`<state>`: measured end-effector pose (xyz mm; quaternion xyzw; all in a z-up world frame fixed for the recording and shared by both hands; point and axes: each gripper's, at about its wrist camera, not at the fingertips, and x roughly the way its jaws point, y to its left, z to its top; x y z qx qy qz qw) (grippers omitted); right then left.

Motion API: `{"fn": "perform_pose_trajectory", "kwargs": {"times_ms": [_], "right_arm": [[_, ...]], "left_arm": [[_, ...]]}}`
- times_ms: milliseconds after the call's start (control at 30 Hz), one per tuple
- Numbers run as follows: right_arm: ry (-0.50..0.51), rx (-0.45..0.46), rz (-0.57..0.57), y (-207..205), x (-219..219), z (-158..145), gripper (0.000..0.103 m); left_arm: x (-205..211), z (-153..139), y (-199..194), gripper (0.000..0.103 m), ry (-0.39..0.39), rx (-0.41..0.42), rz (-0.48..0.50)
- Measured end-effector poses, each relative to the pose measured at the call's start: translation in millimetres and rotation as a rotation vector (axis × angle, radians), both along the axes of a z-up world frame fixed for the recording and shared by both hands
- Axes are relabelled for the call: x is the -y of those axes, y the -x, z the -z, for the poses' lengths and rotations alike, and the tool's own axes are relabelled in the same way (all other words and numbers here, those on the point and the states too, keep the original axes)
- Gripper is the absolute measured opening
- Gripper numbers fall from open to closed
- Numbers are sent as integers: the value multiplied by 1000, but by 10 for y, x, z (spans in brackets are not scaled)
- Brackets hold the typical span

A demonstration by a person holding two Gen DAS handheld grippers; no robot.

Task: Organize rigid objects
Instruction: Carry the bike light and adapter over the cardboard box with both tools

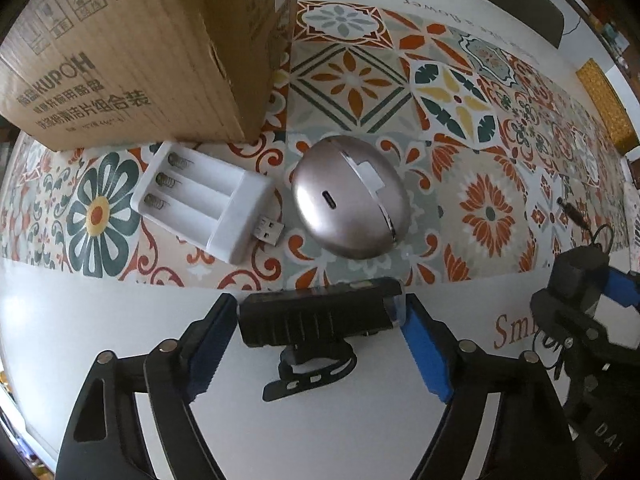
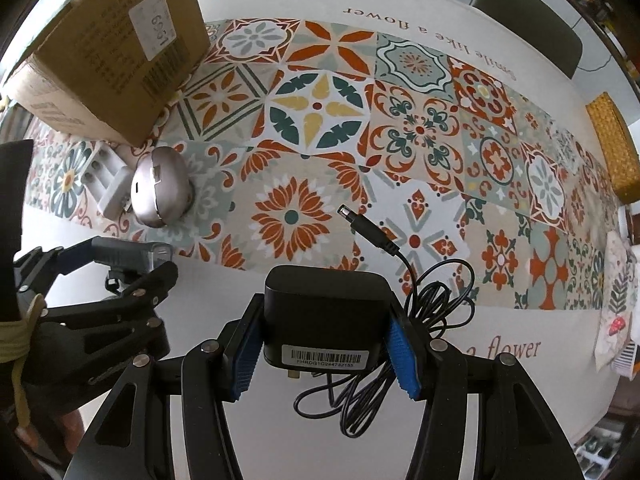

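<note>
My left gripper (image 1: 320,316) is shut on a black bike light (image 1: 316,320) with a strap mount, held over the white table edge. My right gripper (image 2: 324,336) is shut on a black power adapter (image 2: 324,312); its coiled cable (image 2: 400,320) and barrel plug (image 2: 356,220) trail onto the patterned runner. A silver egg-shaped device (image 1: 350,196) and a white battery charger (image 1: 200,200) lie on the runner beside a cardboard box (image 1: 132,52). They also show in the right wrist view: the device (image 2: 160,192), the charger (image 2: 110,182), the box (image 2: 116,52).
The patterned runner (image 1: 460,120) crosses the white table (image 1: 120,320). A woven yellow mat (image 2: 614,148) sits at the far right edge. A dark chair (image 2: 528,20) stands behind the table. A patterned cloth (image 2: 616,312) lies at the right.
</note>
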<state>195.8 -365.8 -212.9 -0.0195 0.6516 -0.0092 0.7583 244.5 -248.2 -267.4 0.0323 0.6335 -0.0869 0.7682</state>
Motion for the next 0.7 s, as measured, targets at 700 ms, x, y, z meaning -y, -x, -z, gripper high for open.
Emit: {"fn": "perform_pose_trajectory", "kwargs": {"times_ms": [700], "right_arm": [[-53,13,27,182,-196,-42,56]], "left_arm": [[-285,-366,278,74,-9,94,40]]}}
